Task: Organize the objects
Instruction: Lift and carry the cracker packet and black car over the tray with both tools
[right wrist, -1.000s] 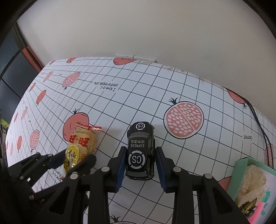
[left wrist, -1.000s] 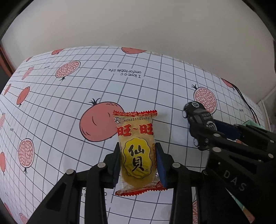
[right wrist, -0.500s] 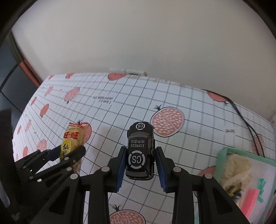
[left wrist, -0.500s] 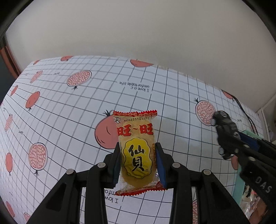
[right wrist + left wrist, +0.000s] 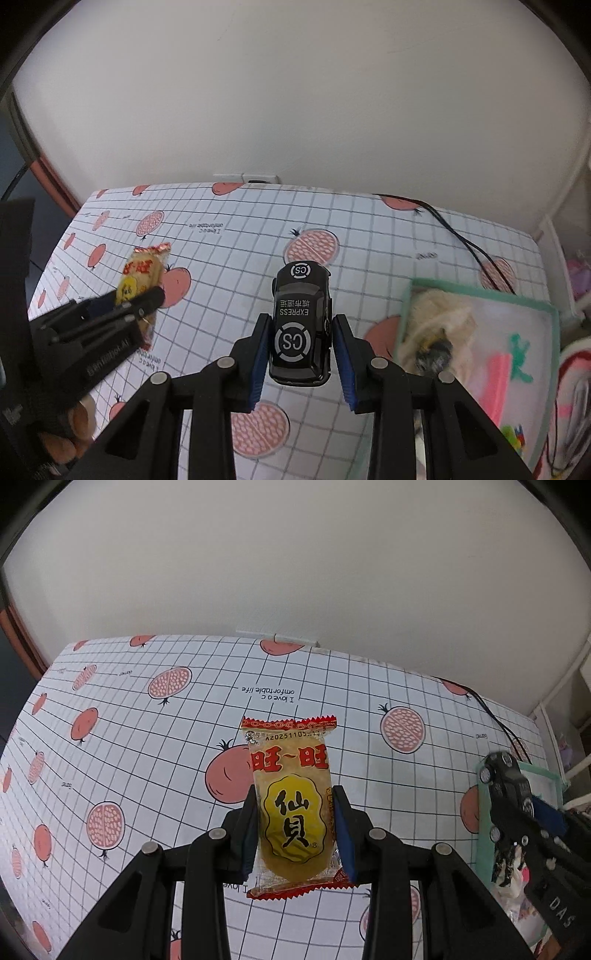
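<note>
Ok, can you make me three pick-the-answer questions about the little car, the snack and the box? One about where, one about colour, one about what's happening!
1. Where is the green box?
A. To the right of the toy car
B. To the left of the snack packet
C. Under the snack packet

2. What colour is the toy car?
A. Red
B. Black
C. Yellow

3. What is the left tool doing?
A. Standing open with nothing in it
B. Lying flat on the tablecloth
C. Pinching the snack packet

Answers:
1. A: in the right wrist view the box sits on the tablecloth to the right of the car.
2. B: the car is black with white "EXPRESS" lettering, and the right tool grips it.
3. C: both blue pads press the sides of the snack packet, holding it above the cloth.
</note>
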